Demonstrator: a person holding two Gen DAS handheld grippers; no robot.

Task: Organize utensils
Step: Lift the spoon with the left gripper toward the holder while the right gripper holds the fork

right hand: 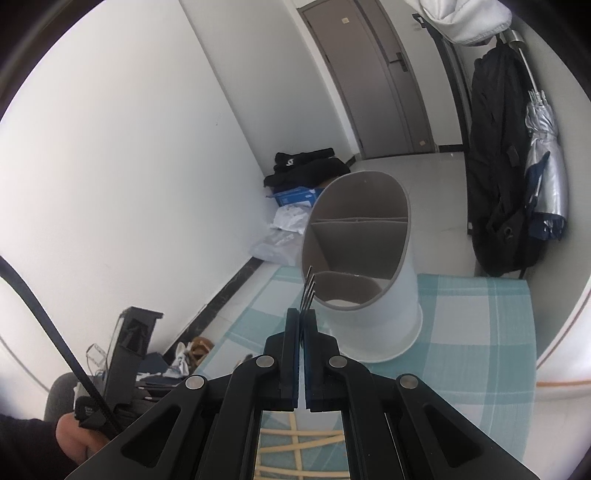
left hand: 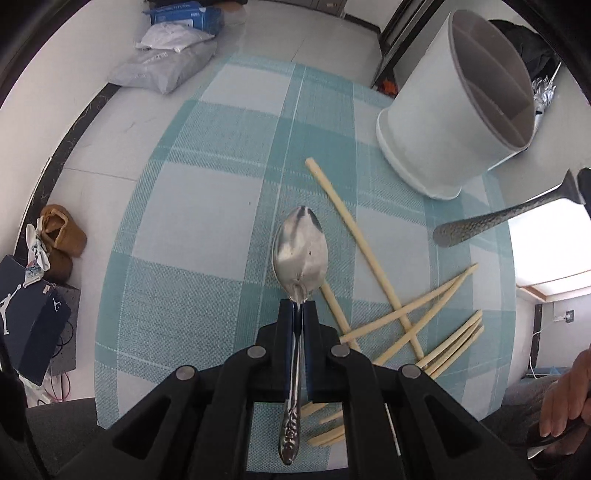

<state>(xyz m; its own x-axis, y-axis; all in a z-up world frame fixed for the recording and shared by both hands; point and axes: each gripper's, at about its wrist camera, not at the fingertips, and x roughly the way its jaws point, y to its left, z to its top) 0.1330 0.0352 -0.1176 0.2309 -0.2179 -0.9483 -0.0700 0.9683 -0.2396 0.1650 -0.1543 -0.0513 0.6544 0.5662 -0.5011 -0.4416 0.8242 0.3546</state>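
Observation:
My left gripper [left hand: 298, 308] is shut on a silver spoon [left hand: 300, 251], bowl forward, held above the teal checked mat [left hand: 207, 206]. Several pale chopsticks [left hand: 373, 258] lie scattered on the mat to its right. The white divided utensil holder [left hand: 439, 122] stands at the far right of the mat. My right gripper [right hand: 302, 317] is shut on a dark fork [right hand: 308, 291], tines pointing at the near rim of the holder [right hand: 373, 295]. The fork's hammered handle [left hand: 491, 221] shows at the right in the left wrist view. Chopsticks [right hand: 299, 439] show below the right gripper.
The mat lies on a tiled floor. Bags and a blue box [left hand: 184, 18] lie by the wall at the back. Shoes [left hand: 61, 236] and a shoebox [left hand: 26, 317] sit left of the mat. A black backpack [right hand: 502, 166] and an umbrella [right hand: 546, 173] hang at the right.

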